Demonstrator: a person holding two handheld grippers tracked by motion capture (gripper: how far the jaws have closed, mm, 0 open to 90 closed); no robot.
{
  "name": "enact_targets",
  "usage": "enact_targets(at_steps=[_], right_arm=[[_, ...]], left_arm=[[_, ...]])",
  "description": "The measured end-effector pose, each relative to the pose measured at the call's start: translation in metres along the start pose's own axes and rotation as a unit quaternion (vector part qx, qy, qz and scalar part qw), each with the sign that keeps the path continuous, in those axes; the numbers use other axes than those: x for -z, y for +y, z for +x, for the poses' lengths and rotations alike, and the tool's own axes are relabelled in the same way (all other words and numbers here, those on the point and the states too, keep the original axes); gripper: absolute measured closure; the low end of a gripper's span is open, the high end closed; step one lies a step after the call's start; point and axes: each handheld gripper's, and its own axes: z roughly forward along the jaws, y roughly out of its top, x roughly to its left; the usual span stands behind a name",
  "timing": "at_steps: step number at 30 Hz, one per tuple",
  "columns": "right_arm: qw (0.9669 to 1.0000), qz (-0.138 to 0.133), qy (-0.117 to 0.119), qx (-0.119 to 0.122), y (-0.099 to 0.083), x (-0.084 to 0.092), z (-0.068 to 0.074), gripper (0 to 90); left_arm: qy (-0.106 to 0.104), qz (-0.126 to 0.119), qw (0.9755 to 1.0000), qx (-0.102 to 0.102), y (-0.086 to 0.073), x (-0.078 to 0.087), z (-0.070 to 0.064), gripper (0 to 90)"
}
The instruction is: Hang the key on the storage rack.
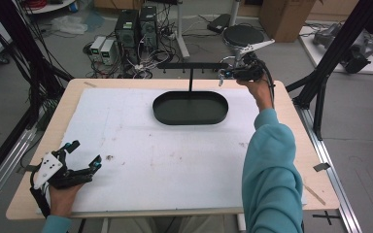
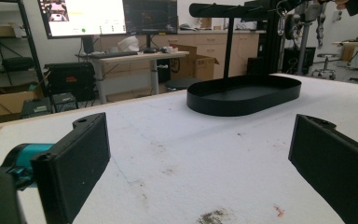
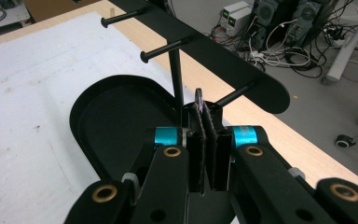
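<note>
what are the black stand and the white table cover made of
Stand: looks like metal with a matte black coat; thin rigid pegs, bar and tray with even sheen. Cover: probably foam board or similar; matte white, slightly rough, scuffed and stained. Neither is certain.

Left gripper [image 1: 83, 156] rests low with jaws wide apart; right gripper [image 1: 222, 74] (arm outstretched) has jaws pressed together
</note>
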Motion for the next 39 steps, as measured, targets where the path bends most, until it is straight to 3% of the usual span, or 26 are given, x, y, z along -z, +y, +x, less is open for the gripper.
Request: enact_targets(at_steps=[21, 31, 37, 39], right_arm=[[0.9998, -0.008, -0.015, -0.006, -0.004, -0.004, -0.008, 88.6], [0.9996, -0.011, -0.027, 0.004, -0.003, -0.006, -0.009, 87.6], [0.9991, -0.009, -0.041, 0.002, -0.005, -0.005, -0.011, 81.5], [0.9986, -0.013, -0.051, -0.001, -0.005, -0.003, -0.011, 74.5]], left_arm=[[0.0, 0.0, 1.0, 0.0, 0.0, 0.0, 0.0, 5.7], [0.0, -0.001, 1.0, 0.0, 0.0, 0.0, 0.0, 5.7], [0.0, 0.0, 1.0, 0.0, 0.0, 0.0, 0.0, 5.7], [0.0, -0.001, 1.0, 0.0, 0.0, 0.0, 0.0, 5.7]])
